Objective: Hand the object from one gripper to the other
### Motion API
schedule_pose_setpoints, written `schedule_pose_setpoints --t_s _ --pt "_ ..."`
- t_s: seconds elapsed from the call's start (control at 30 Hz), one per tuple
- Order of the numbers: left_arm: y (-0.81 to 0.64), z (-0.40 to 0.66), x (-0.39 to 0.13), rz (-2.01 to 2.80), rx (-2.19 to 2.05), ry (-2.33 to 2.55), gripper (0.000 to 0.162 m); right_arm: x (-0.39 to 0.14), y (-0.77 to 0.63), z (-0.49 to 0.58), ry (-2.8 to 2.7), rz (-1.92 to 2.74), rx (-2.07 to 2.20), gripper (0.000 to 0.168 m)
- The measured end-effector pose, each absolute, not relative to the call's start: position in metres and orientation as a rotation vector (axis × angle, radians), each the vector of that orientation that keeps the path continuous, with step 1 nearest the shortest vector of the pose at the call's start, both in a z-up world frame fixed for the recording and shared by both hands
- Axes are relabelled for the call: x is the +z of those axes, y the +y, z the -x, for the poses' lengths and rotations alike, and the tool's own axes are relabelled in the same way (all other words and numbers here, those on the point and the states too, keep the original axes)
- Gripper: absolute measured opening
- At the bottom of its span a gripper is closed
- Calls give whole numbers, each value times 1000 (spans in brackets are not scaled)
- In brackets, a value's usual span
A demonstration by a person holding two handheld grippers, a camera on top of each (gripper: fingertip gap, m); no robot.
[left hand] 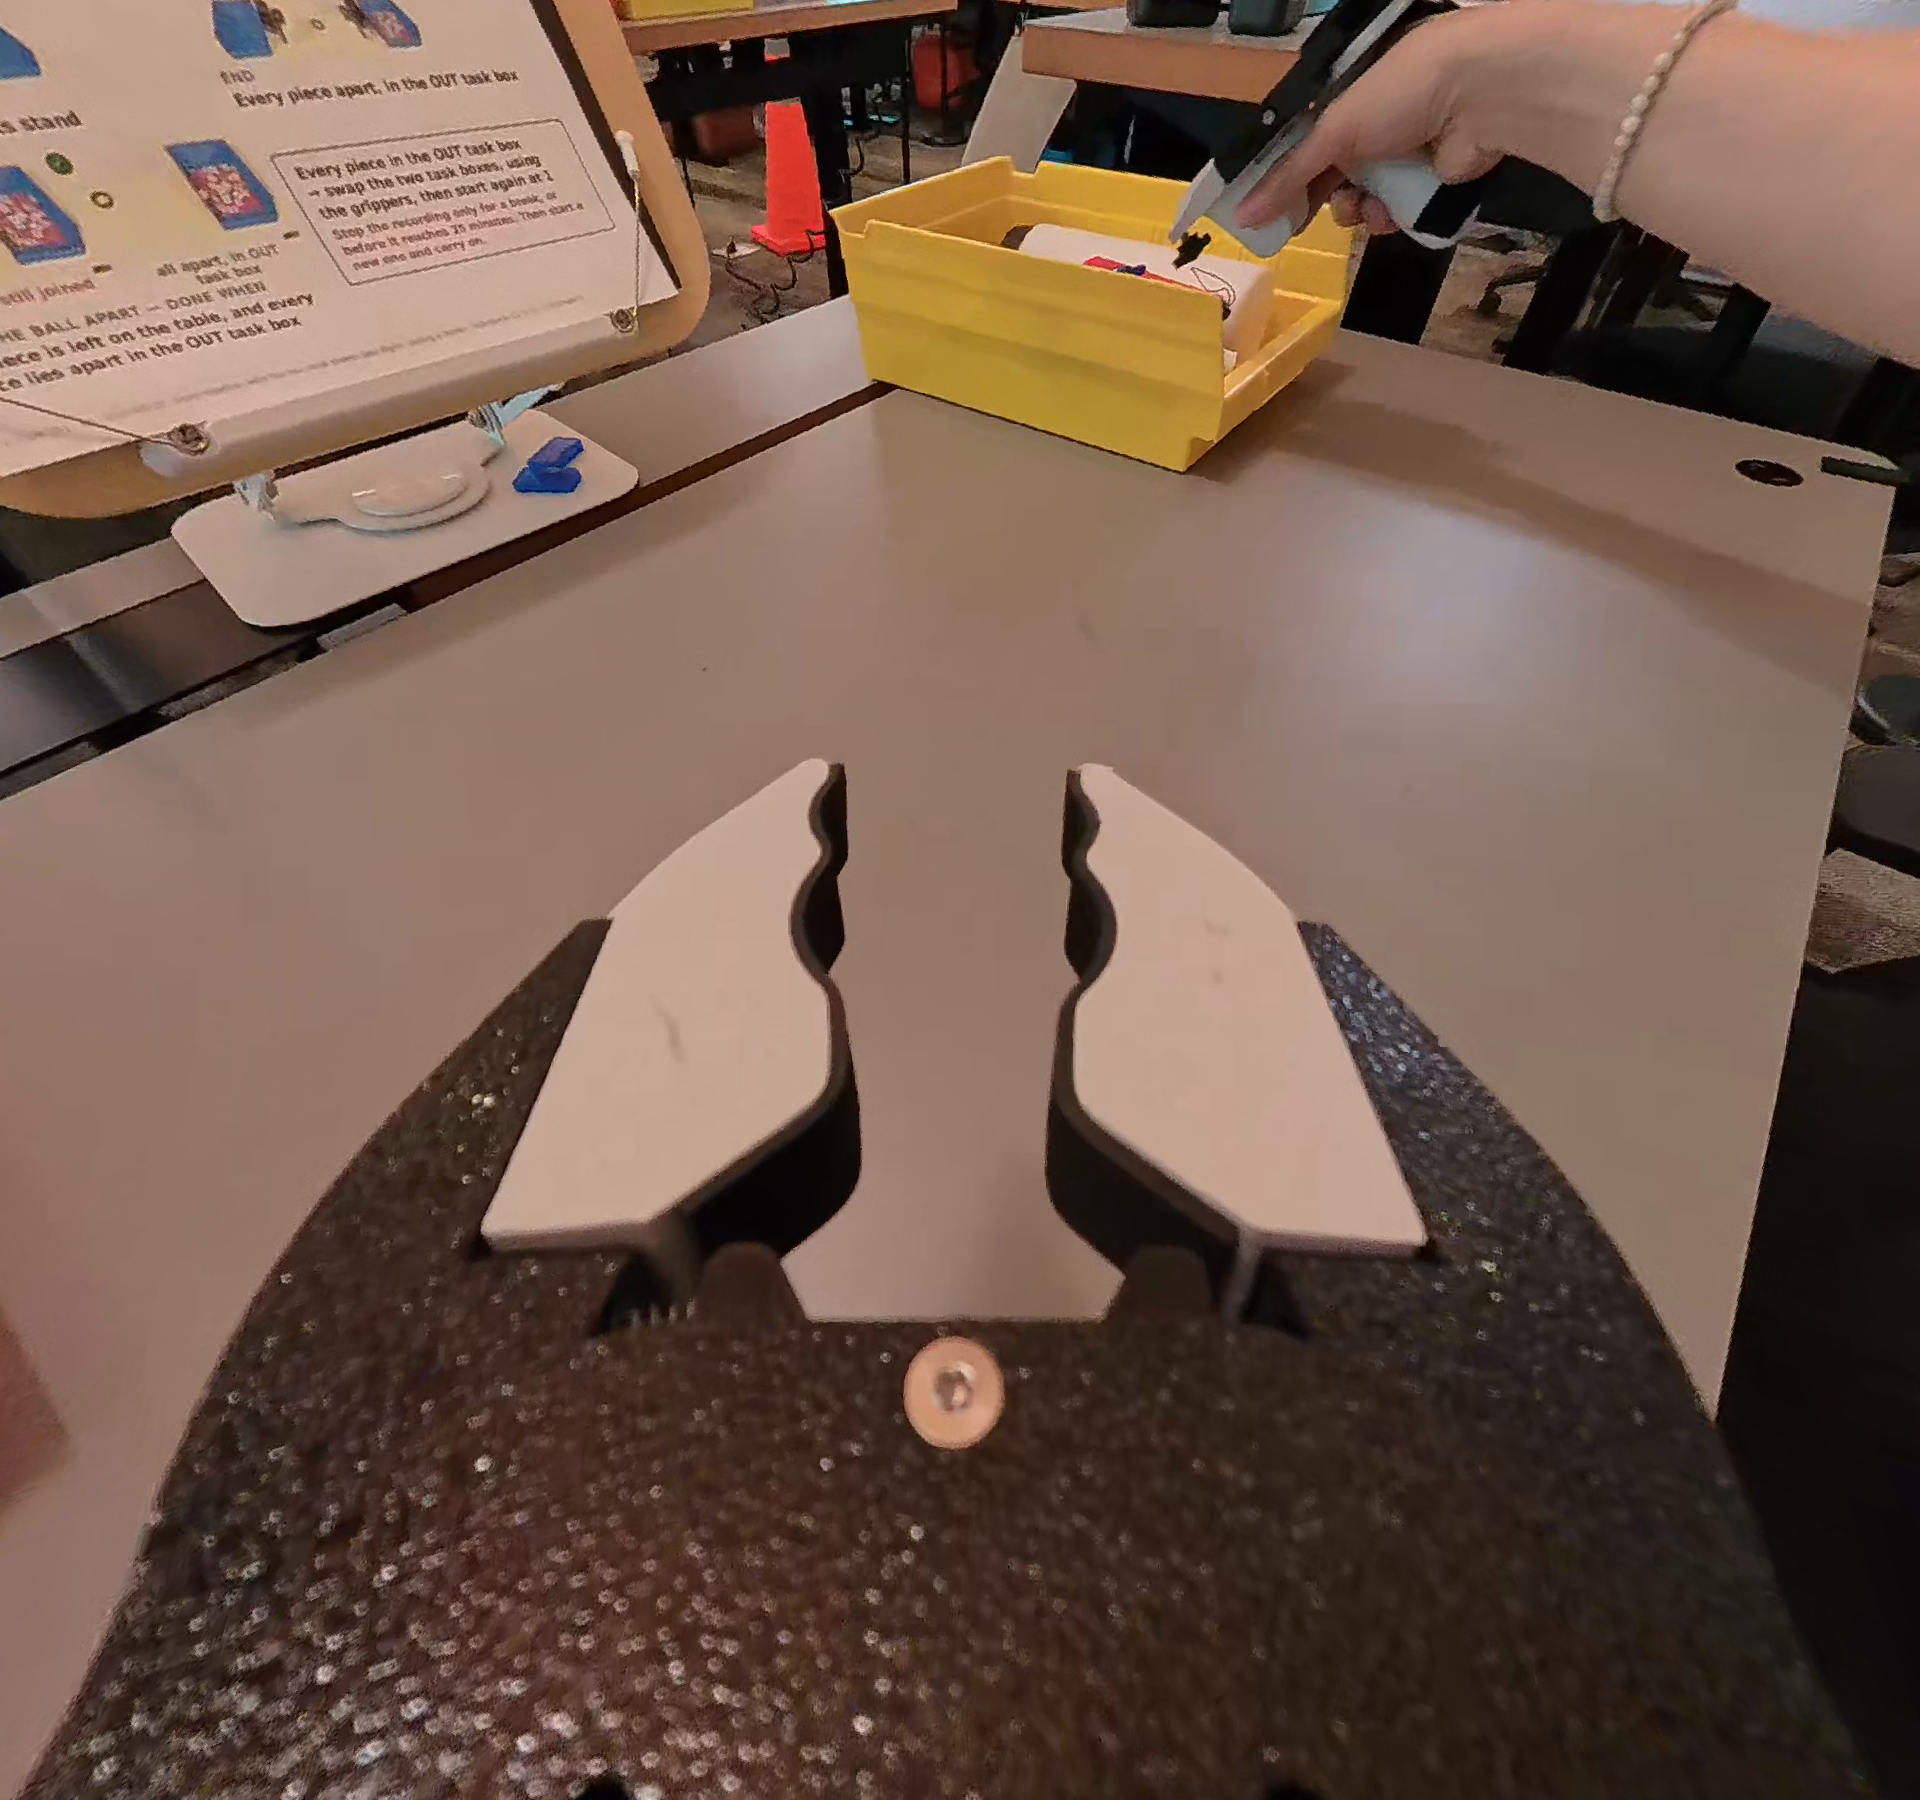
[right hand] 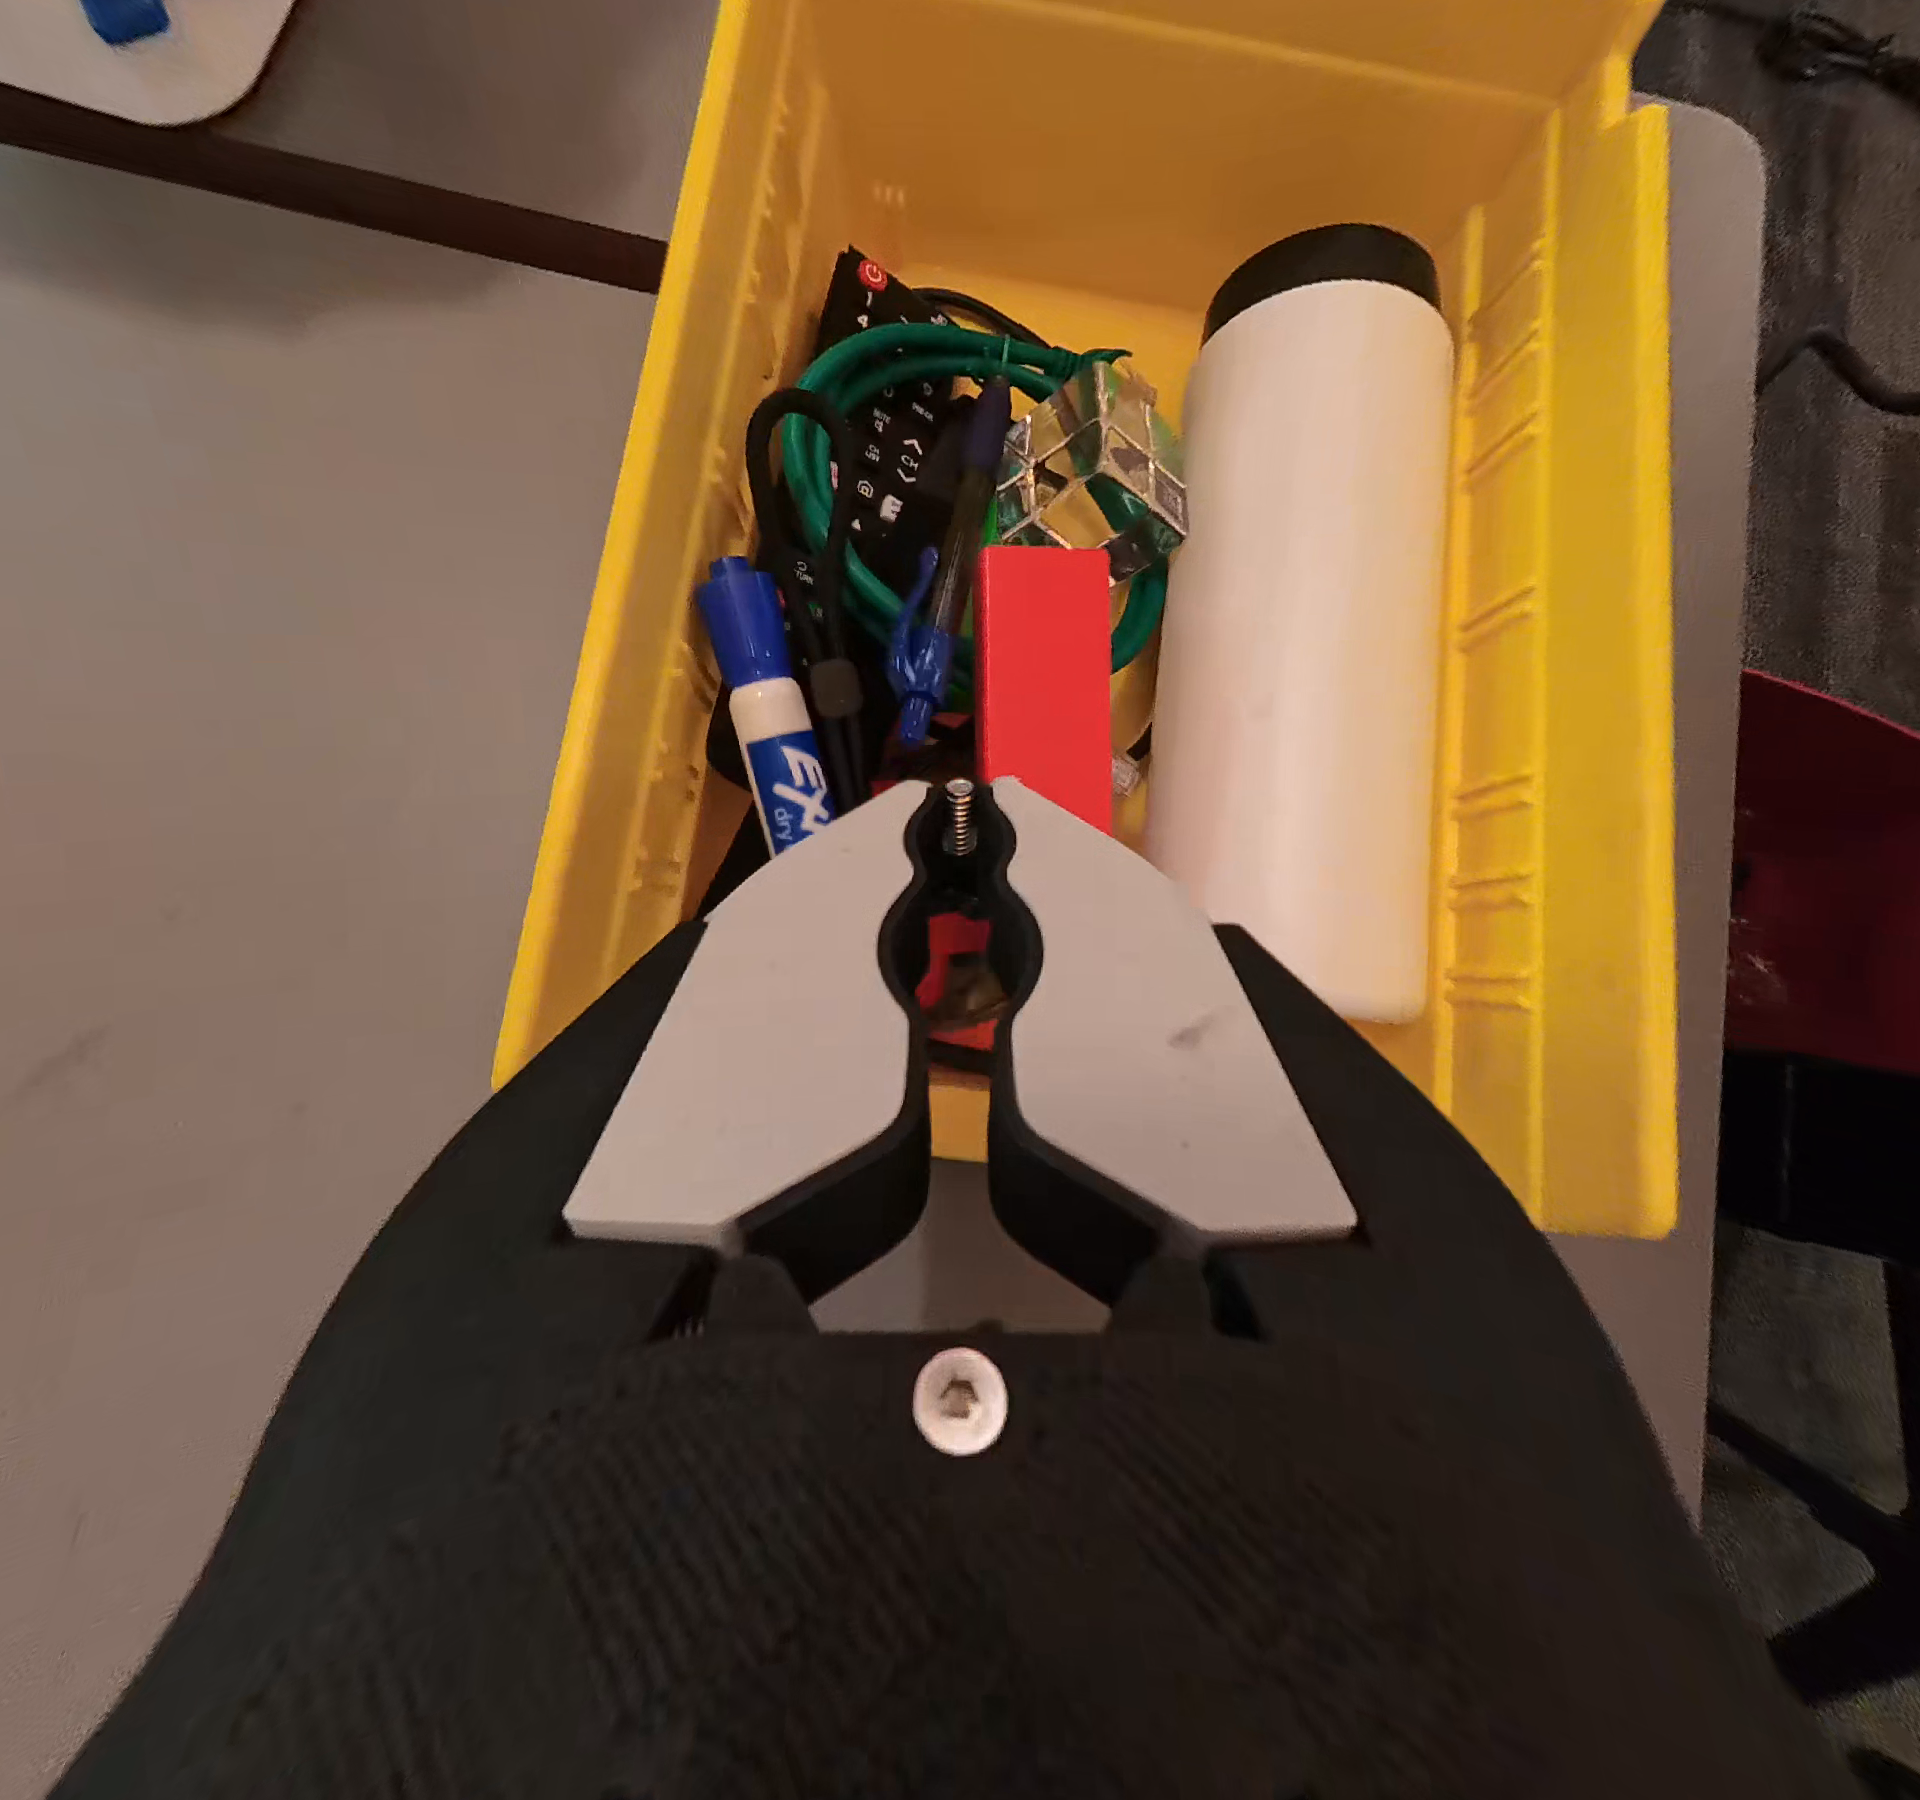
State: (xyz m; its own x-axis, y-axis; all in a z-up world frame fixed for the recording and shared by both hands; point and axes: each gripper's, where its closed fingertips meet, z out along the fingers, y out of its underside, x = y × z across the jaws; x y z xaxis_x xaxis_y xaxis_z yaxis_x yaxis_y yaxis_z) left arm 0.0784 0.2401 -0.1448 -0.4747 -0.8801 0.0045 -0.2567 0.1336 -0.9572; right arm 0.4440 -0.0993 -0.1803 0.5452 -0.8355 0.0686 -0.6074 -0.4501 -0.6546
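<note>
The right gripper (right hand: 958,794) is tipped down over the near end of the yellow bin (right hand: 1558,607), and its two grey fingers are pinched together on a small screw (right hand: 957,815). The screw is short and silvery, its thread showing, standing upright in the notch near the fingertips with its flat end poking just past them. From the left wrist view the same gripper (left hand: 1190,246) hangs above the bin (left hand: 1039,337) in a person's hand (left hand: 1382,150), with a small dark piece at its tip. The left gripper (left hand: 954,784) sits low over the bare grey table (left hand: 1351,659), well back from the bin, its fingers spread apart with nothing between them. Inside the bin lie a tall white bottle (right hand: 1309,607) with a black cap along the right wall, a red block (right hand: 1044,670) beside it, a coiled green cable (right hand: 862,400), a black remote (right hand: 894,441), a blue-capped marker (right hand: 764,701) and a clear cube (right hand: 1091,472). Off to the left stands an instruction sheet (left hand: 291,140) on a white stand (left hand: 395,524), with two small blue pieces (left hand: 549,464) on its base.
</note>
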Motion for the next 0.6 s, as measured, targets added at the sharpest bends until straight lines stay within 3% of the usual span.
schedule_pose_setpoints --t_s 0.07,0.13,0.27,0.6 --pt "241 -78 -147 1107 -1362 1834 39 -187 -93 -446 1183 2236 -487 6" --pt "243 -77 -148 1111 -1353 1839 39 -184 -89 -453 1197 2216 -513 35" --pt "252 -76 -147 1110 -1329 1822 39 -156 -79 -461 1157 2073 -588 28" --pt "275 -78 -146 1223 -1350 1717 38 -105 -12 -404 792 1838 -653 33"
